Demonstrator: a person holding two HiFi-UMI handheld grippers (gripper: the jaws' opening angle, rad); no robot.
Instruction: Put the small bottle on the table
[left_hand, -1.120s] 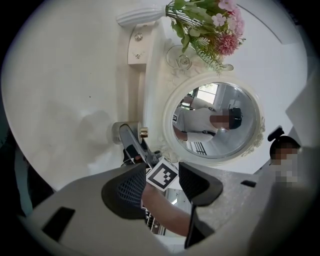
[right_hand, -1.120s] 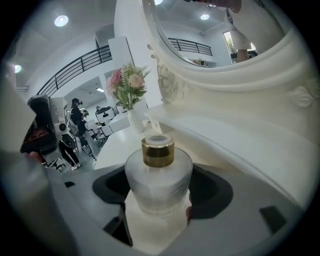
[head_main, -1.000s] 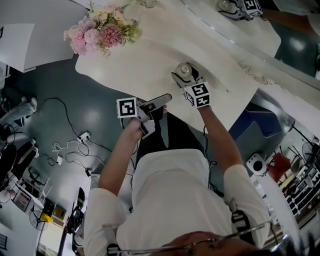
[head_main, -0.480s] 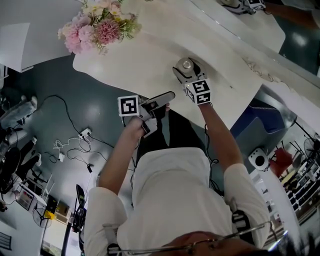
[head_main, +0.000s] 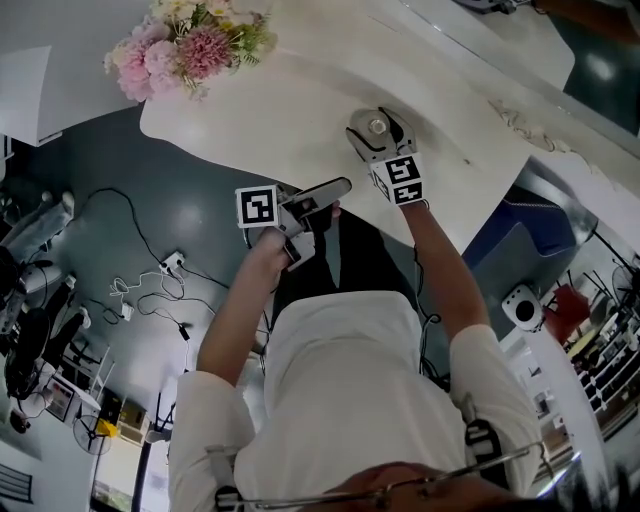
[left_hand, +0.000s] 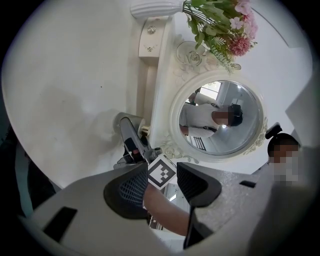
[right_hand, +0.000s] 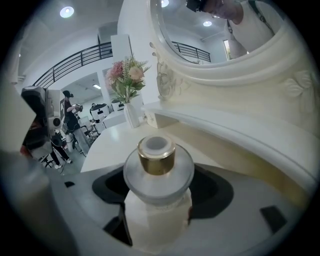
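the left gripper (left_hand: 162, 181) holds its jaws apart, empty, by the edge of the curved white dressing table (head_main: 280, 110). beyond, the right gripper (right_hand: 157, 210) pinches the small frosted-white bottle with gold collar (right_hand: 158, 172) upright over that tabletop. pink flowers (head_main: 185, 45) stand farther left.

One small bottle (right_hand: 157, 210), one bouquet (head_main: 185, 50), one round mirror (left_hand: 220, 117), one table (head_main: 280, 110)

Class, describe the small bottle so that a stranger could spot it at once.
Find the white table, with pink flowers at its left end. Nearer its middle, the right gripper clamps the small bottle: pale body, frosted shoulder, gold collar.
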